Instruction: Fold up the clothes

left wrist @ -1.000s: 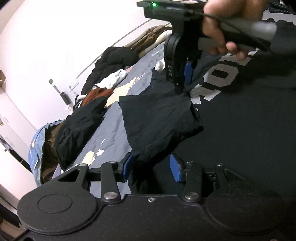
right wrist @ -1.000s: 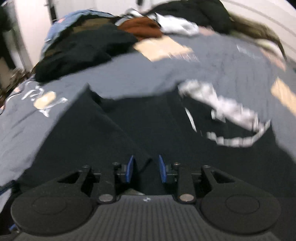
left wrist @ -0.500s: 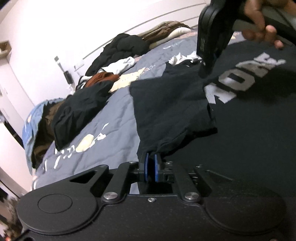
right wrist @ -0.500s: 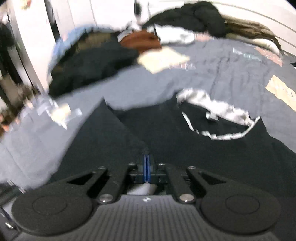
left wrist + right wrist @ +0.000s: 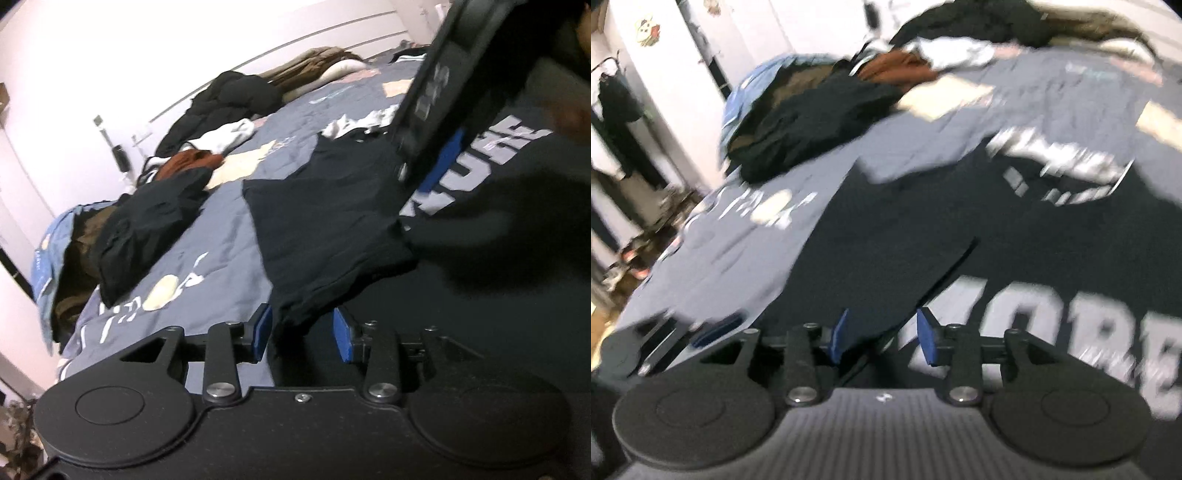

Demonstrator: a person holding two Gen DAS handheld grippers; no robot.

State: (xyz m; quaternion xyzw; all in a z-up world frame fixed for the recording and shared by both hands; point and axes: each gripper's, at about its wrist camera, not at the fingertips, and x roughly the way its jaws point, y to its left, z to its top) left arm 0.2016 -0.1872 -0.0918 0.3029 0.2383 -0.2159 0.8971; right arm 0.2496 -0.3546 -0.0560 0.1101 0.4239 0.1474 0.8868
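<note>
blue pads on the left tool (image 5: 301, 330) are opening, and the hem of the black sleeve (image 5: 325, 236) is hanging loose between them, not pinched. the right tool (image 5: 882, 334) is opening too, with a dark fold of the same sleeve lying between its pads, seemingly free of both. in the left wrist view the right tool (image 5: 432, 155) is hovering over the sleeve's far end, next to the grey lettering (image 5: 480, 166), so the sleeve's long axis is running from the left tool away toward the right one, and each tool is sitting nearest its own end. the black t-shirt (image 5: 498, 295) is lying flat on the bed's blue-grey cover (image 5: 221, 229), its chest print facing up, its body spreading to the right of the sleeve and the white-lined collar (image 5: 1067, 158) beyond it. the sleeve is looking rumpled and half turned in toward the print. left of the sleeve, well apart, a heap of other clothes (image 5: 147, 221) is waiting.
</note>
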